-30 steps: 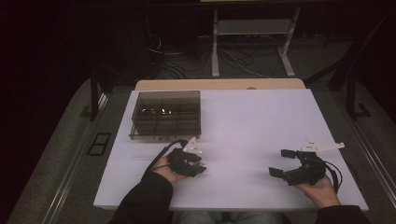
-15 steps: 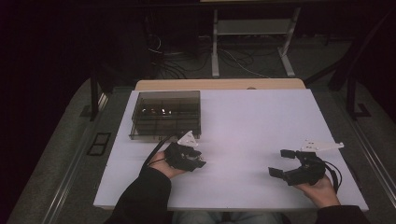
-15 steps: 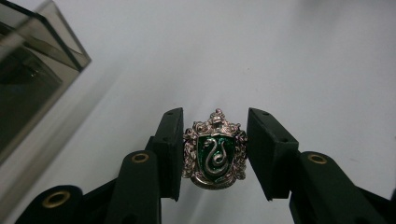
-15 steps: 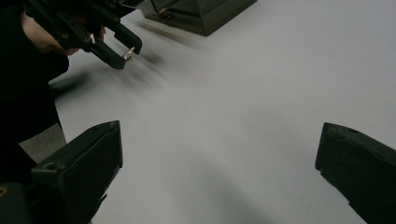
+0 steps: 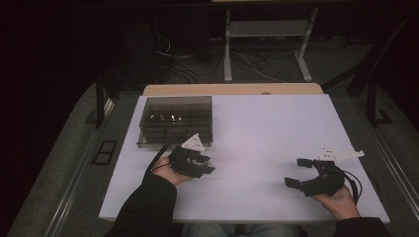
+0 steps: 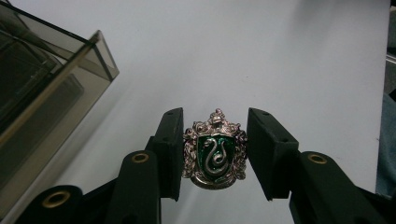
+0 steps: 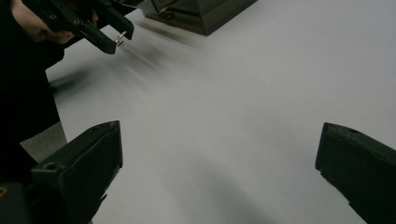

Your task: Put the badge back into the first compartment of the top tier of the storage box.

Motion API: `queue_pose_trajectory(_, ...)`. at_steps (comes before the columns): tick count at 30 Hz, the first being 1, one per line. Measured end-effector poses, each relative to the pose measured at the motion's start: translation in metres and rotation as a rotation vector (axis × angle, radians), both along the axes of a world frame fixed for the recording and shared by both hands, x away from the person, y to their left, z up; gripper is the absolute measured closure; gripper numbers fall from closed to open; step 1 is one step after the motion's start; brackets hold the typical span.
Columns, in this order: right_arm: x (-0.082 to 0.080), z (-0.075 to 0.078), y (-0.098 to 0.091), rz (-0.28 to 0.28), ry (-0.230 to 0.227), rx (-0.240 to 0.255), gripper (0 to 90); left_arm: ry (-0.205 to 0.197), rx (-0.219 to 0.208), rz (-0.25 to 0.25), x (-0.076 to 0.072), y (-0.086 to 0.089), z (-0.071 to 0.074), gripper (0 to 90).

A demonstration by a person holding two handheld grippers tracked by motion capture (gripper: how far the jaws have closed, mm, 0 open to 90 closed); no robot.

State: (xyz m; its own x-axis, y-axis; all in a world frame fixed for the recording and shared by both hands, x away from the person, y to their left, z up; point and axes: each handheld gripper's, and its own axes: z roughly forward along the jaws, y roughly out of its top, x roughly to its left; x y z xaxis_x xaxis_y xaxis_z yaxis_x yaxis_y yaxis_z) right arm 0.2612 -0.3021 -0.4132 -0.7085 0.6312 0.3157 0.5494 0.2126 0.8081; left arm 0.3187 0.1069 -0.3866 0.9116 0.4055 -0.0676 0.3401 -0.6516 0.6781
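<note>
Left tool (image 6: 215,154) is clenched on a small crest pin (image 6: 215,156), one pad on each side edge, face toward the camera. Pin is off the counter (image 5: 276,133), held just in front of the smoked box (image 5: 175,120), near its front right corner. Right tool (image 5: 301,173) is released, jaws wide apart, nothing between them, resting low over the counter well to the right.

Handling, my read:
- Pin looks like cast metal with green enamel and a raised silver snake. Stiff, won't deform under the pads. Light for the tool, dense for its size.
- Edges are scalloped and ornate, so contact is on a few high points, not a flat face. Expect it to pivot or pop out if squeeze drops or the tool jolts.
- Enamel face is the fragile part: chips and scratches. Keep pads off it and don't drop it.
- Right gripper view shows something thin sticking out behind the pin (image 7: 121,38), maybe a post; too small to be sure. If so, it sets down rocking, not flat.
- Best hold is what it has now: across the widest part of the shield, mid-height. Gripping at crown or bottom tip would let it swing.
- Box walls look like thin hard plastic; lower the pin in, don't toss.
</note>
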Motion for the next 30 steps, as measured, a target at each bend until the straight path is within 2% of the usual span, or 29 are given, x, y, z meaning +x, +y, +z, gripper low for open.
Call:
queue_pose_trajectory(10, 0.0, 0.0, 0.0, 0.001, 0.002, -0.002, 0.5, -0.002, -0.003, 0.004, 0.002, 0.01, 0.015, 57.2)
queue_pose_trajectory(15, 0.0, 0.0, 0.0, 0.0, 0.001, 0.0, 0.5, 0.011, -0.023, 0.012, 0.003, 0.015, 0.021, 57.2)
queue_pose_trajectory(23, 0.0, 0.0, 0.0, 0.001, 0.002, -0.001, 0.5, 0.001, -0.024, 0.012, 0.004, 0.024, 0.03, 57.2)
queue_pose_trajectory(30, 0.0, 0.0, 0.0, 0.001, 0.003, -0.002, 0.5, -0.007, -0.044, 0.027, 0.005, 0.03, 0.038, 57.2)
